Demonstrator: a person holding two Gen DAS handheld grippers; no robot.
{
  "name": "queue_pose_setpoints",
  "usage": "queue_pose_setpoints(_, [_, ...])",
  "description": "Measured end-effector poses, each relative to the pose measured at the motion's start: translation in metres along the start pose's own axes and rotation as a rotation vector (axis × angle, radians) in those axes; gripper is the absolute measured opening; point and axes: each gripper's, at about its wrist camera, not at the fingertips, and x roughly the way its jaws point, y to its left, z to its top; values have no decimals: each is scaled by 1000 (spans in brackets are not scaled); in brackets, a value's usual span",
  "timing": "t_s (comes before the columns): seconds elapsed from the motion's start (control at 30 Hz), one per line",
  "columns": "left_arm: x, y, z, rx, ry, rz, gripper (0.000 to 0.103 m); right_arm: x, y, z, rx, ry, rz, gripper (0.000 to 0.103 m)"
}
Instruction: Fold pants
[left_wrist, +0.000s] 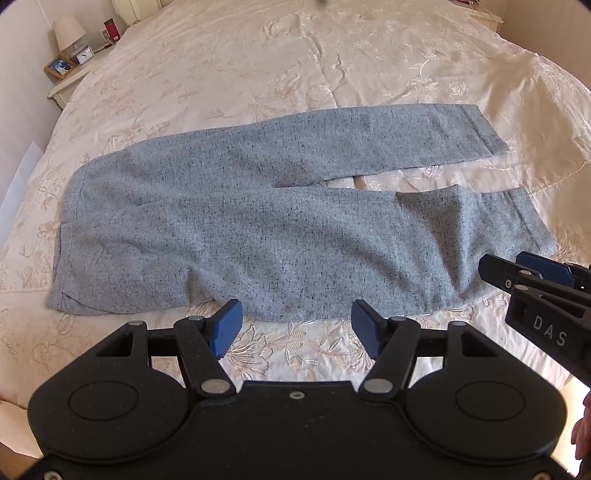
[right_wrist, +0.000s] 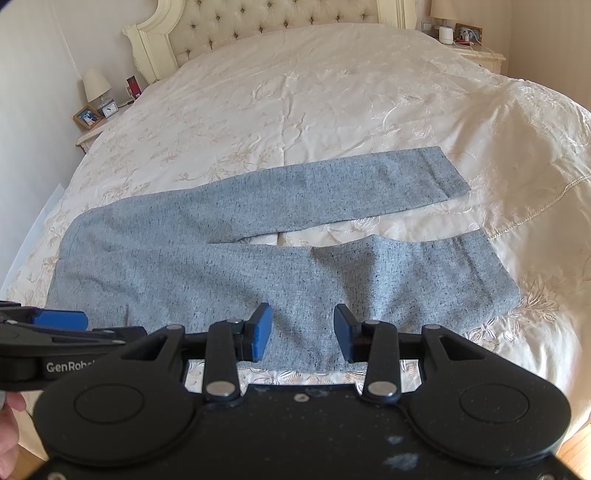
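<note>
Pants' (right_wrist: 258, 266) near hem behind right gripper's (right_wrist: 299, 332) fingers (right_wrist: 260, 332)

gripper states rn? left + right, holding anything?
Left gripper: open, holding nothing, hovering at the near edge of the grey pants.
Right gripper: open, holding nothing, over the pants' near leg.

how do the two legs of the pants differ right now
The far leg lies flat and smooth; the near leg has a raised ridge partway along and ripples at its near edge. The far leg angles away toward the headboard, so a wedge of bedspread shows between them, while the near leg runs straight across in front of both tools, the left tool and right tool, which are open. Both legs are the same speckled grey knit and are unfolded.
</note>
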Motion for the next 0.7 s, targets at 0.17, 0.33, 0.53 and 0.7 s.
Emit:
queue_pose_setpoints(0.17, [0,-1,0,16,-8,27,68,0,-1,1,-3,4,4,41])
queue_pose_setpoints(0.33, [0,-2,0,24,-22,41,68,0,-1,1,-3,5,2,41])
queue_pose_setpoints(0.53, [0,-3,0,18,-11,23,68,0,-1,1,-2,6,2,41])
queue_pose_setpoints(0.7, [1,-4,0,-3,2,-26,68,1,-2,0,-2,6,4,41])
